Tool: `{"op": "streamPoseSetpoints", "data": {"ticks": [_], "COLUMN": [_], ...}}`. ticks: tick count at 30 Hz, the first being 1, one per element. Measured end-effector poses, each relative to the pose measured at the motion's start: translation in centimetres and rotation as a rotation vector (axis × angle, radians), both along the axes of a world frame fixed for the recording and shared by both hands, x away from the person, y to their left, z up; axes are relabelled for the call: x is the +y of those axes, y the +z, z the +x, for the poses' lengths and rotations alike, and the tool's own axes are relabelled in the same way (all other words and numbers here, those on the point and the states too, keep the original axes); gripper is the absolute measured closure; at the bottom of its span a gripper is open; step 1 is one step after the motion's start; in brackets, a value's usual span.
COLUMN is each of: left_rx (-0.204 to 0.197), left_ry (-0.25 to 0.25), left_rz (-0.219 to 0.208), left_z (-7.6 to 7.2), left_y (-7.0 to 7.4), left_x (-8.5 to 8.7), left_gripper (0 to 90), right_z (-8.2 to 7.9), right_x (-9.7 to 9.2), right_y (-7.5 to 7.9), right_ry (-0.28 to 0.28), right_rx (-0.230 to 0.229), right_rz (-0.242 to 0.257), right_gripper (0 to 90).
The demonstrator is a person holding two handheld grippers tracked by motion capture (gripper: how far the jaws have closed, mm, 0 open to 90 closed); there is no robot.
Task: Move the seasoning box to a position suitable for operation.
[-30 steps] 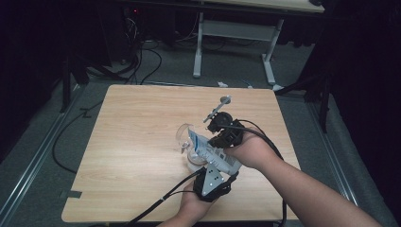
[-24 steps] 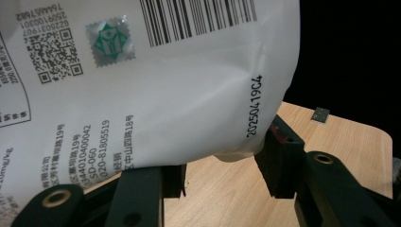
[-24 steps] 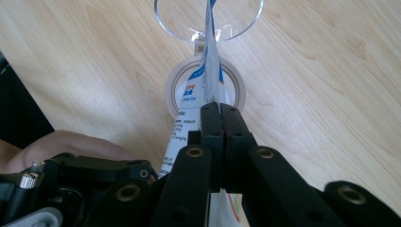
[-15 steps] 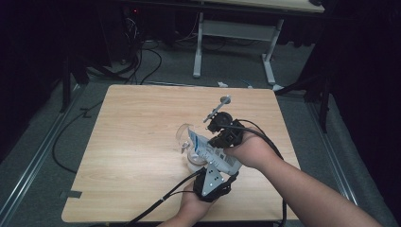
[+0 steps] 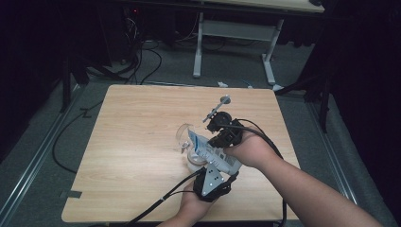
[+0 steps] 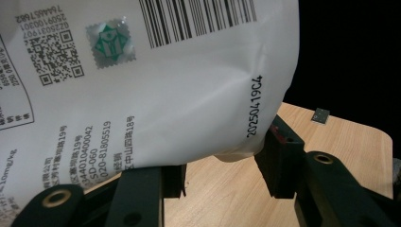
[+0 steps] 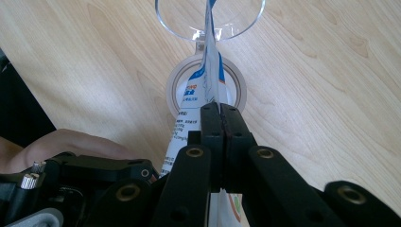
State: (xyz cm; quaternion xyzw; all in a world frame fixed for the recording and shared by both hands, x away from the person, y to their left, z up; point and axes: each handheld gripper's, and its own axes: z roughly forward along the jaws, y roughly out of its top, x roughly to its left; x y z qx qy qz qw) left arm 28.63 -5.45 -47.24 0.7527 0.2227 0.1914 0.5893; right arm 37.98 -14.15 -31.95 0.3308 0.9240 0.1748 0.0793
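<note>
Both tools on one white printed pouch (image 5: 208,151), held tilted above a clear glass container (image 5: 185,138) near the table's (image 5: 132,142) middle. Left gripper (image 6: 222,165) clamped on the pouch's bulging lower end, jaws set wide around it: carrying the weight and keeping the bottom raised, by the look of it. Right gripper (image 7: 220,118) pinched flat together on the pouch's thin edge higher up, steering the upper end toward the container's open mouth (image 7: 210,19). Pouch tip just over that rim, touching or not hard to tell. Beneath the pouch, just beside the container, a round white lid or roll (image 7: 206,87) lying flat on the wood. Beyond the container, toward the far edge, a thin metal tool (image 5: 216,109) standing clear. Probably a pour being lined up, contents meant to slide down into the glass.
</note>
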Motion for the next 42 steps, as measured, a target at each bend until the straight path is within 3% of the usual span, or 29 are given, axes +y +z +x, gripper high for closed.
{"op": "streamPoseSetpoints", "data": {"ticks": [42], "left_rx": [0.007], "left_ry": [0.006], "left_rz": [-0.015], "left_z": [0.20], "left_y": [0.01], "left_x": [0.00], "left_gripper": [58.3], "right_z": [0.22], "right_x": [0.37], "right_y": [-0.24], "right_ry": [0.006], "right_rx": [-0.004], "right_rz": [-0.009], "right_gripper": [89.7]}}
